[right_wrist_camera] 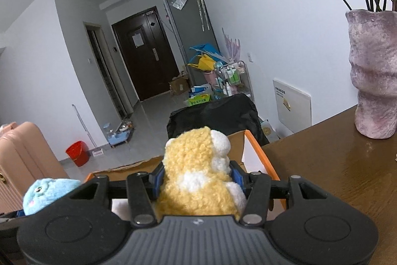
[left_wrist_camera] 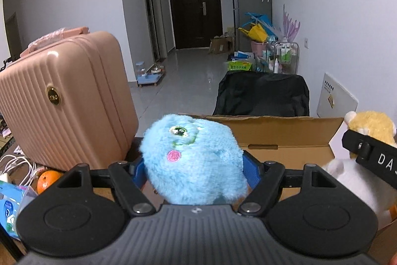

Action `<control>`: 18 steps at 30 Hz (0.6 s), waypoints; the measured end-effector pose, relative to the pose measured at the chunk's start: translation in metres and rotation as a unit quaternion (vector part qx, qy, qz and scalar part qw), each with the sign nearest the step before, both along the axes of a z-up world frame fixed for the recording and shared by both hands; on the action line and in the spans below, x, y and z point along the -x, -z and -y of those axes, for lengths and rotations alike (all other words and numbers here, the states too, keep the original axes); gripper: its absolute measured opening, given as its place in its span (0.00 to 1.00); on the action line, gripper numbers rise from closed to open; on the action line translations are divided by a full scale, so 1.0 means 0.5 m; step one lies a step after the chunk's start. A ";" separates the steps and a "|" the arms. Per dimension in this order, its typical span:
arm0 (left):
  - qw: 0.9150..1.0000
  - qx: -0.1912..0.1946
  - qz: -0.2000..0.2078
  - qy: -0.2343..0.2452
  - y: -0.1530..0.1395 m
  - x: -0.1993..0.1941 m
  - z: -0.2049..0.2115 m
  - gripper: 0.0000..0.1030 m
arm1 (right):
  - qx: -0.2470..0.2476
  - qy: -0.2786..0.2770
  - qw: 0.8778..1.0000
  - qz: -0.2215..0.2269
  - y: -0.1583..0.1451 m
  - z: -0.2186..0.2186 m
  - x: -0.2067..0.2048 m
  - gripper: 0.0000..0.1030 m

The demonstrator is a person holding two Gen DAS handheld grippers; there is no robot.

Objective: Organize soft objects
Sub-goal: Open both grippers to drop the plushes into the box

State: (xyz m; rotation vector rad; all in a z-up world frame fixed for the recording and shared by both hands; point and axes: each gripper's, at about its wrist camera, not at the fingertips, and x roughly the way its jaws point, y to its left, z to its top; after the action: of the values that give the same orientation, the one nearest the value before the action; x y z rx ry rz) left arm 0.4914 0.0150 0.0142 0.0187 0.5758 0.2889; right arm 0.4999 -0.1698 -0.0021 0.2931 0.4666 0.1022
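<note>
My left gripper (left_wrist_camera: 192, 170) is shut on a fluffy blue plush toy (left_wrist_camera: 191, 158) with a green eye and pink cheek, held above the open cardboard box (left_wrist_camera: 282, 138). The blue plush also shows at the lower left of the right wrist view (right_wrist_camera: 49, 195). My right gripper (right_wrist_camera: 197, 178) is shut on a yellow and white plush toy (right_wrist_camera: 198, 173), held over the same box (right_wrist_camera: 250, 153). In the left wrist view the yellow plush (left_wrist_camera: 369, 126) and the right gripper's black body (left_wrist_camera: 372, 158) appear at the right edge.
A pink suitcase (left_wrist_camera: 62, 101) stands at the left, with an orange (left_wrist_camera: 48, 180), white cables and a blue packet beside it. A purple vase (right_wrist_camera: 374, 73) with dried roses stands on the brown table (right_wrist_camera: 335, 173) to the right. A black chair (left_wrist_camera: 263, 93) is behind the box.
</note>
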 end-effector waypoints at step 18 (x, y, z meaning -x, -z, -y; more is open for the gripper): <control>1.000 0.026 0.018 0.005 -0.034 0.056 -0.032 1.00 | 0.001 -0.001 1.000 -0.014 -0.023 -0.006 0.004 1.00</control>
State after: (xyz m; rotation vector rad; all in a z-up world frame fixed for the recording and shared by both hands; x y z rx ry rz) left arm 0.4633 0.0312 0.0311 -0.0333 0.5476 0.2648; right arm 0.4978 -0.1669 0.0094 0.2926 0.4946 0.0995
